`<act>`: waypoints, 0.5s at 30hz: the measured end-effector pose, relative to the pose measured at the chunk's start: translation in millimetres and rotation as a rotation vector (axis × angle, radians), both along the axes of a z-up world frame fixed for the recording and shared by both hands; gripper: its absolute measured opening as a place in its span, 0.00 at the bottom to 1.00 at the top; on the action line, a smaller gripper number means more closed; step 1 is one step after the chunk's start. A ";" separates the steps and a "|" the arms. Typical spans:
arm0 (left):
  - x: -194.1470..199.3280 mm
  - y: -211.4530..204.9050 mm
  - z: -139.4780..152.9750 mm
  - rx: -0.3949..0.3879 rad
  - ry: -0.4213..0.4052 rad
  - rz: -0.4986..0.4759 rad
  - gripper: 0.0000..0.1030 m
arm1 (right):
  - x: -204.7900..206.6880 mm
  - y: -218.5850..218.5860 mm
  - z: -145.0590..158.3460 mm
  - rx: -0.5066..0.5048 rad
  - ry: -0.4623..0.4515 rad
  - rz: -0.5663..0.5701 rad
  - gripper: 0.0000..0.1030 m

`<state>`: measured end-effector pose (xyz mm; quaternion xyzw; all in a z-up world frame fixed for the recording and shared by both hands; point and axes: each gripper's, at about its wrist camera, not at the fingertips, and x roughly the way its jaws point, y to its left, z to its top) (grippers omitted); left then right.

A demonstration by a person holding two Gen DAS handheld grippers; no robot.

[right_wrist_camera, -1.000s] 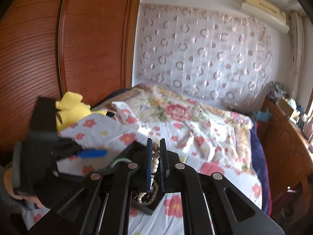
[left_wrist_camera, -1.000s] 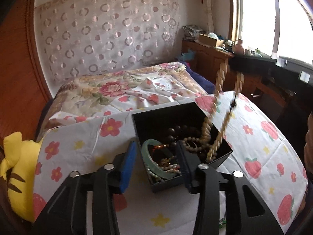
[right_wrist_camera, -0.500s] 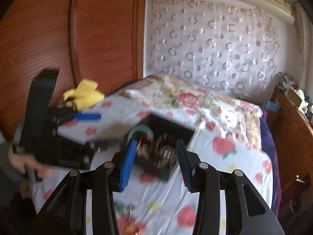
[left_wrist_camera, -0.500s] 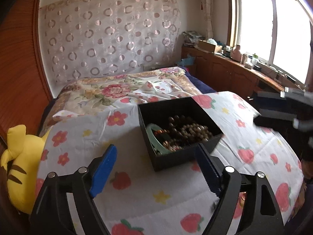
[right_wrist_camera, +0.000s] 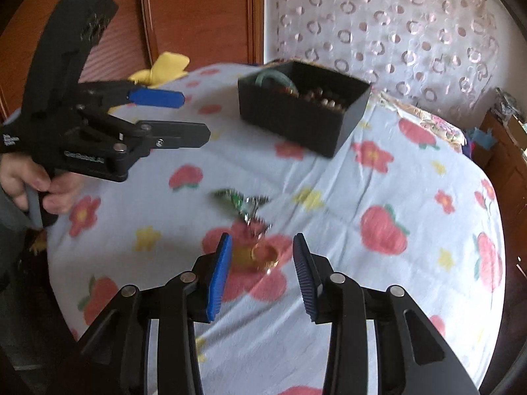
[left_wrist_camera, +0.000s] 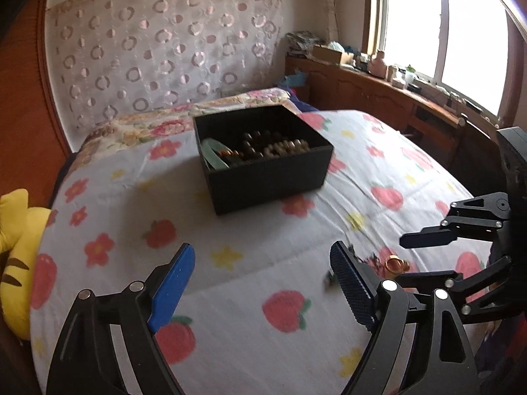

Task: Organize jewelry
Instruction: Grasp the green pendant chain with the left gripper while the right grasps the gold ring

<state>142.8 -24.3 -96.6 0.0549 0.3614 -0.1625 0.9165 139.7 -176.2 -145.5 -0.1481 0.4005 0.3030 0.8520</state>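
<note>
While both tools hung over the flowery sheet [right_wrist_camera: 378, 177], neither one had hold of anything. The left tool [left_wrist_camera: 263, 263] had its jaws spread really wide, nothing but sheet between them. The right tool [right_wrist_camera: 262, 256] had been opening and then easing back in a bit; its jaws stood partly apart, with a gold ring-like piece [right_wrist_camera: 260, 255] lying on the sheet between them, pads not pressing it. Just beyond sat a blurry tangle of green and dark jewelry [right_wrist_camera: 243, 202], honestly too smeared to make out. The black box [left_wrist_camera: 263, 158] sat farther back on the sheet, with a green bangle [left_wrist_camera: 214, 154] and beads [left_wrist_camera: 280, 146] inside. A hand [right_wrist_camera: 36, 181] gripped the left tool's handle, partly cut off.
</note>
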 end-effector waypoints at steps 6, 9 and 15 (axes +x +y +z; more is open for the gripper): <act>-2.0 -9.1 -9.5 0.013 0.043 -0.025 0.78 | -4.9 3.0 -4.4 -0.033 0.002 0.018 0.21; -2.4 -13.9 -12.2 0.017 0.056 -0.046 0.78 | -9.4 3.0 -3.3 -0.043 -0.010 0.032 0.21; -4.4 -32.8 -18.4 0.026 0.086 -0.103 0.69 | -11.0 -15.1 7.0 -0.015 -0.035 -0.008 0.21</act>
